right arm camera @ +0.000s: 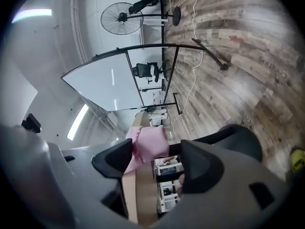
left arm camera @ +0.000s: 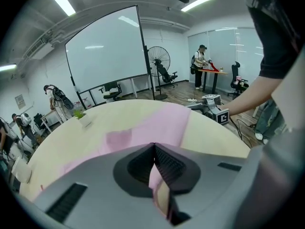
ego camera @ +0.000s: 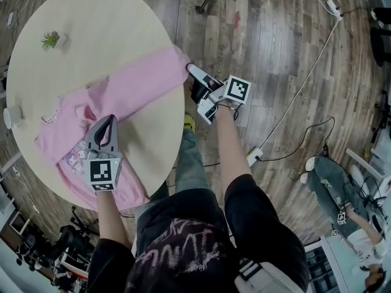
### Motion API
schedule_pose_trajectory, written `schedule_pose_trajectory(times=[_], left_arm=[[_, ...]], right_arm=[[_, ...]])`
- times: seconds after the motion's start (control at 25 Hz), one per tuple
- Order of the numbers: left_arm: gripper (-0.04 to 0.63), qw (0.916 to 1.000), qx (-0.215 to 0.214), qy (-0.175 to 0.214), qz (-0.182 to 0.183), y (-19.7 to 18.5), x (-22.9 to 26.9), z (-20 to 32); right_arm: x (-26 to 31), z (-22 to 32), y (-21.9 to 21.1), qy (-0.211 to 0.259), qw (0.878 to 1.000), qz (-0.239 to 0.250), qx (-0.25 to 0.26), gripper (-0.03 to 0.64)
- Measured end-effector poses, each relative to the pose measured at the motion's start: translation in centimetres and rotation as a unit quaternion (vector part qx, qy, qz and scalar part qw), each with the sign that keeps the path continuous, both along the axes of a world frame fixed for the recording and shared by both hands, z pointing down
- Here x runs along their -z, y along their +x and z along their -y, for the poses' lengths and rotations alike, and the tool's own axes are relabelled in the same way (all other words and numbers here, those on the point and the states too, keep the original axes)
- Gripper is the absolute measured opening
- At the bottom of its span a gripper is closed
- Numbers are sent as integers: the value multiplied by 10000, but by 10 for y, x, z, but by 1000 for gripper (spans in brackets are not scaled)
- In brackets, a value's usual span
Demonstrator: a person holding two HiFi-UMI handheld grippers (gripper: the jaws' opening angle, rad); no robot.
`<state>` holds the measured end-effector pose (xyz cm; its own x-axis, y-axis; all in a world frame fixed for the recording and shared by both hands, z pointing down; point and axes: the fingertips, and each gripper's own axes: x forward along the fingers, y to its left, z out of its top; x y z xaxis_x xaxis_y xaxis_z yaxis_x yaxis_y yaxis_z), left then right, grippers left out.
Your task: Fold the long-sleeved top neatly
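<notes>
A pink long-sleeved top (ego camera: 116,96) lies spread on the round beige table (ego camera: 91,17). One sleeve stretches right, and its cuff (ego camera: 178,60) reaches the table's edge. My left gripper (ego camera: 109,122) rests on the top's body, shut on a fold of pink fabric (left arm camera: 155,175) that shows between its pads. My right gripper (ego camera: 194,83) hovers just off the table's right edge beside the cuff and stands open. In the right gripper view the cuff (right arm camera: 151,144) shows in the gap of the right gripper (right arm camera: 155,159), and neither pad touches it.
A small potted plant (ego camera: 51,39) stands at the table's far left and a white object (ego camera: 12,116) at its left rim. Cables and a power strip (ego camera: 253,157) lie on the wooden floor to the right. A person (ego camera: 342,194) sits at the lower right.
</notes>
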<state>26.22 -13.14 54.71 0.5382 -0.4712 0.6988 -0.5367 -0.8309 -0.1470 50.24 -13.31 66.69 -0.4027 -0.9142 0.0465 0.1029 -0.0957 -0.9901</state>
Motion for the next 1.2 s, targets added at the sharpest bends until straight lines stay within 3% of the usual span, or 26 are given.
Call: schedule_pose_trajectory(times=[0.08, 0.16, 0.28, 0.36, 0.56, 0.76, 0.96, 1.08, 1.16, 1.2], left_arm=[[11, 10000, -47, 10, 19, 1, 0, -1], [11, 10000, -66, 19, 13, 1, 1, -1], [11, 10000, -78, 35, 9, -2, 2, -2], [11, 10000, -71, 49, 6, -5, 3, -3], [11, 9998, -151, 92, 71, -7, 3, -7], [11, 9996, -206, 114, 141, -8, 2, -8], [11, 9993, -268, 142, 203, -8, 2, -8], [11, 9993, -288, 148, 203, -8, 3, -8], [11, 9992, -308, 161, 204, -7, 4, -8], [11, 9992, -316, 166, 205, -7, 4, -7]], right_arm=[[1, 2, -1, -26, 9999, 62, -124, 278], [1, 2, 5, -118, 9995, -94, -286, 208], [2, 1, 12, -218, 9977, -539, -341, 15], [11, 2, 10, -39, 9986, -478, -236, 38], [6, -3, 7, -80, 9990, 223, -385, 232], [-5, -7, 0, -190, 9960, 657, -580, 286], [3, 4, -2, -37, 9935, 920, -664, 242], [6, 6, 1, -96, 9945, 739, -736, 152], [2, 5, 7, -236, 9949, 510, -835, 37], [2, 4, 9, -263, 9952, 412, -848, 35]])
